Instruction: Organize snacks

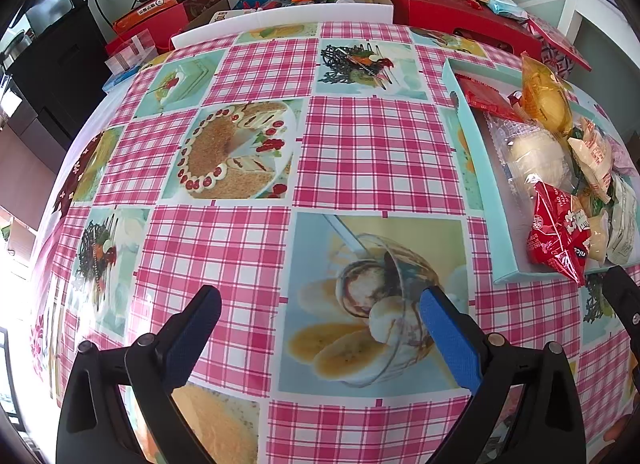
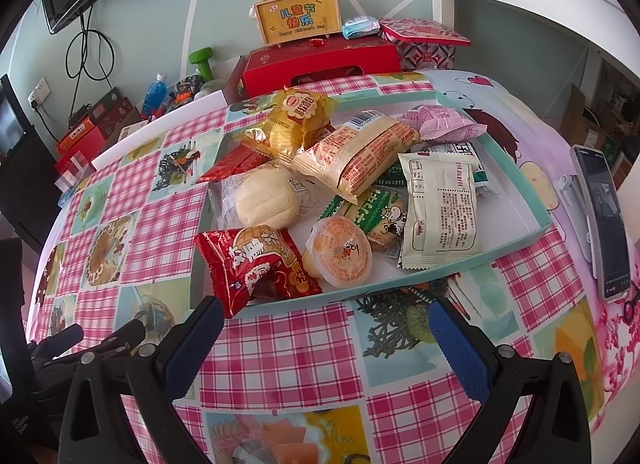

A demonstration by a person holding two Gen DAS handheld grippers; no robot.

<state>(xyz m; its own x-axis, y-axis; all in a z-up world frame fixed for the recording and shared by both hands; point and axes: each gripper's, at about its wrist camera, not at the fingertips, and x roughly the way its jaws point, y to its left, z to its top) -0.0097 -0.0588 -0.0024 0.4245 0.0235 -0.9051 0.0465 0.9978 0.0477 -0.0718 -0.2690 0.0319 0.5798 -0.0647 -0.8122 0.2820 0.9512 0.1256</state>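
- The snacks are lying heaped in the shallow teal tray, straight ahead of the right tongs and off to the right of the left tongs.
- A red packet is overhanging the tray's near rim, sitting closest to the right tongs' left finger; a jelly cup and a cream sachet are resting just behind it.
- Both tongs are standing wide apart and gripping nothing, hovering over the tabletop.
- Step in hand, as judged: the pile is fitting either a gathering that is finishing or a sorting-out that is pending; the frames are not settling which.
- Any further move is calling for a square approach to a single packet, since the wrappers are overlapping.
- A phone is lying to the right of the tray.
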